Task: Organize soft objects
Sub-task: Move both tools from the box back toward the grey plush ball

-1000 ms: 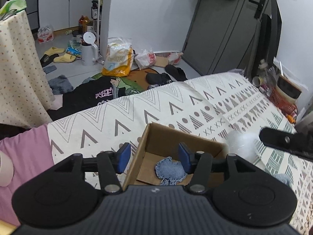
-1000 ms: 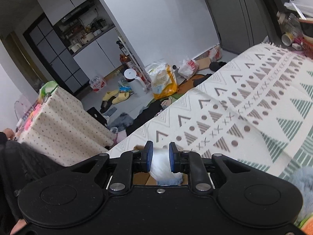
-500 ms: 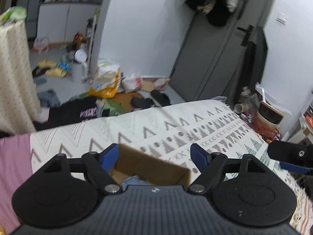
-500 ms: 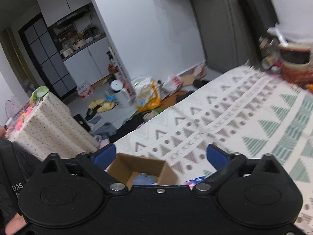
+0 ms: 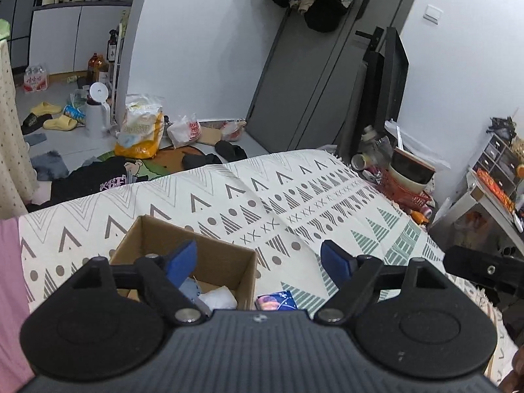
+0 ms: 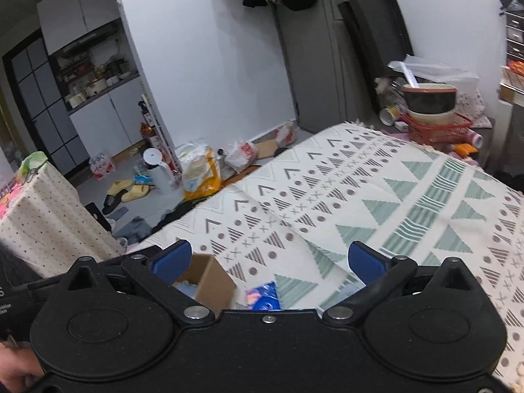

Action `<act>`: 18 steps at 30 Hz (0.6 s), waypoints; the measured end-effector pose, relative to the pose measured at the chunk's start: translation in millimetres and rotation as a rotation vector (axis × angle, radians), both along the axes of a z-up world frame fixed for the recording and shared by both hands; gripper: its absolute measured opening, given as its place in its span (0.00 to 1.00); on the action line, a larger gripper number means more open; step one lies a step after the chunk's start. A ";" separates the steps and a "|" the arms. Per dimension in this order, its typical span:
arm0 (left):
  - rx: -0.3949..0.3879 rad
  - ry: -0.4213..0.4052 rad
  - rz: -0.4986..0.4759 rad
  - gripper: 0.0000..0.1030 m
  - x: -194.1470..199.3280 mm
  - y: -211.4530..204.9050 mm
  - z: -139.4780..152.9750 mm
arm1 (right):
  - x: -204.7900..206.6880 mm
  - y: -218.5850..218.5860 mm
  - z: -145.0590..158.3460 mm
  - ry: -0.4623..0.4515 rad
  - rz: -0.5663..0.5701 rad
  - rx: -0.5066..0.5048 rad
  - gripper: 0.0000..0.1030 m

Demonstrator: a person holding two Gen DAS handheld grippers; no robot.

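Both tongs spread wide and empty above the patterned bed.

Left tongs (image 5: 258,258) hang with their blue pads far apart and nothing between them; a cardboard box (image 5: 209,255) sits just below the left pad, open at the top, with a blue-grey soft thing (image 5: 191,290) and a white soft thing (image 5: 219,298) lying inside it. A small blue printed packet (image 5: 276,299) lies on the bedspread (image 5: 294,196) just right of the box, under the gap of the tongs. Right tongs (image 6: 270,257) are likewise fully open and hold nothing; the same box (image 6: 209,278) shows under their left pad and the packet (image 6: 263,296) under their middle, slightly blurred.
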State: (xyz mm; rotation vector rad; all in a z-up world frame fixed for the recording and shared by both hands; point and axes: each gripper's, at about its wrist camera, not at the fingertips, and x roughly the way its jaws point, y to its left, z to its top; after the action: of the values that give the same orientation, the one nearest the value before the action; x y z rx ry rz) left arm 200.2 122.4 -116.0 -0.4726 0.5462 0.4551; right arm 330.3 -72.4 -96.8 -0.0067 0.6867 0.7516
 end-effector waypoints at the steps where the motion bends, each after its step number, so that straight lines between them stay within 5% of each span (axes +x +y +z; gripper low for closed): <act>1: 0.003 0.006 -0.012 0.79 1.4 -2.0 1.0 | 0.7 -3.2 -0.8 0.009 -0.004 -0.008 1.00; 18: -0.011 0.101 -0.166 0.79 24.7 -54.8 6.4 | 5.0 -61.3 -10.7 0.085 -0.057 -0.017 1.00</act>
State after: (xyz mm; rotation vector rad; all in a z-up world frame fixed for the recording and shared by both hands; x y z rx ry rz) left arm 224.9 67.5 -109.6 -0.4129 0.6805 0.3182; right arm 335.3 -133.7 -107.5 0.0291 0.7713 0.6937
